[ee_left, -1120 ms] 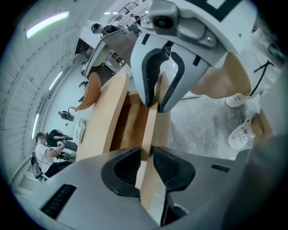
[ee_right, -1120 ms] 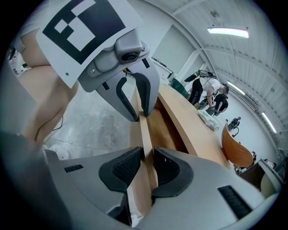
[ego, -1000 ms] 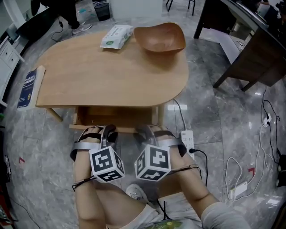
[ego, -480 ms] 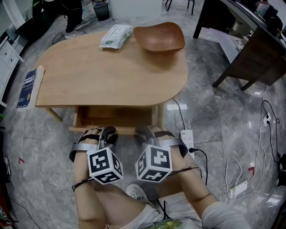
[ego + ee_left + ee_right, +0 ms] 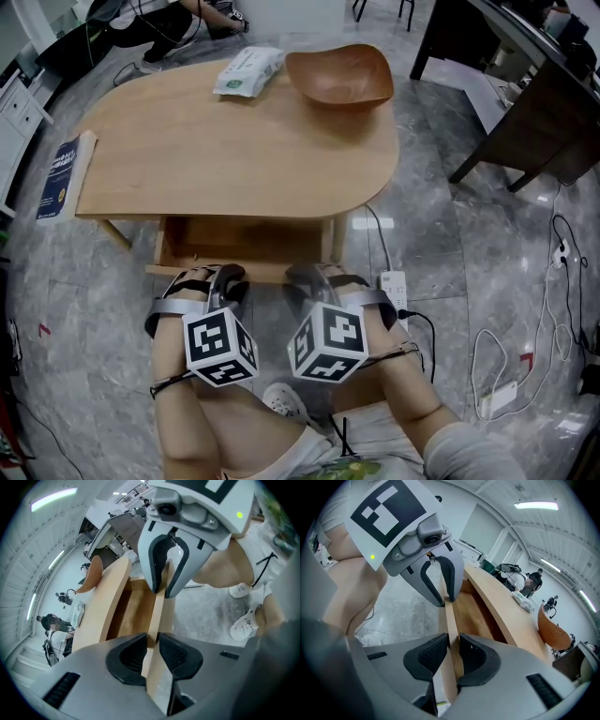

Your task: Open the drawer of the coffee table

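The drawer (image 5: 242, 246) is sitting partly out from under the near edge of the surface (image 5: 225, 155), opening toward the person, with its front panel (image 5: 267, 273) running left to right. The left tool (image 5: 151, 643) and right tool (image 5: 453, 648) are gripping that panel's top edge side by side, their jaws narrowly apart around the board after just closing on it. Compared with a second ago, the drawer is sitting equally far out.
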Motion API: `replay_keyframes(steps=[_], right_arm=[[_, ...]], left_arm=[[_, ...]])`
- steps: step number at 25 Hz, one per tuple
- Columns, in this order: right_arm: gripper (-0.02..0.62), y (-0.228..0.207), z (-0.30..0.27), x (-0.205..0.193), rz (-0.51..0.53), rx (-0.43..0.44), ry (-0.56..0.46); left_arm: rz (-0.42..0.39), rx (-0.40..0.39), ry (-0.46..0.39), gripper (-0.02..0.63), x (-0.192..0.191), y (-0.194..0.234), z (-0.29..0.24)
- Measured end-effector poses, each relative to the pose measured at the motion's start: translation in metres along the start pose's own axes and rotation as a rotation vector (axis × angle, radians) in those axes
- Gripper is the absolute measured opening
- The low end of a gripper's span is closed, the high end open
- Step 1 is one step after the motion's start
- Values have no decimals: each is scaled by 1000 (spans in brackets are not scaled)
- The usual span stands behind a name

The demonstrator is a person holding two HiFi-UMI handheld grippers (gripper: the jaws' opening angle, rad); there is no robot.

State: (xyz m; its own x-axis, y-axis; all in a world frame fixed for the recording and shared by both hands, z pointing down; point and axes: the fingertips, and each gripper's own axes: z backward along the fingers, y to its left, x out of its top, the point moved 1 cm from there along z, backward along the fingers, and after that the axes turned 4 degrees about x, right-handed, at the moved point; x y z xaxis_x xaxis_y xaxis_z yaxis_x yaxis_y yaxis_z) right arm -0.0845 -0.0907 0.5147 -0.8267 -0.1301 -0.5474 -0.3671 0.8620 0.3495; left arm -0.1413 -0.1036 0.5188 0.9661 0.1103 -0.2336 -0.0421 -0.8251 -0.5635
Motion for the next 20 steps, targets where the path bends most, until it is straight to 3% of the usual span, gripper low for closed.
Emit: replay_keyframes(steps=[20], right_arm=[[80, 14, 5, 0, 6, 94, -20]], left_arm=[[28, -42, -32, 86, -3, -11, 8]])
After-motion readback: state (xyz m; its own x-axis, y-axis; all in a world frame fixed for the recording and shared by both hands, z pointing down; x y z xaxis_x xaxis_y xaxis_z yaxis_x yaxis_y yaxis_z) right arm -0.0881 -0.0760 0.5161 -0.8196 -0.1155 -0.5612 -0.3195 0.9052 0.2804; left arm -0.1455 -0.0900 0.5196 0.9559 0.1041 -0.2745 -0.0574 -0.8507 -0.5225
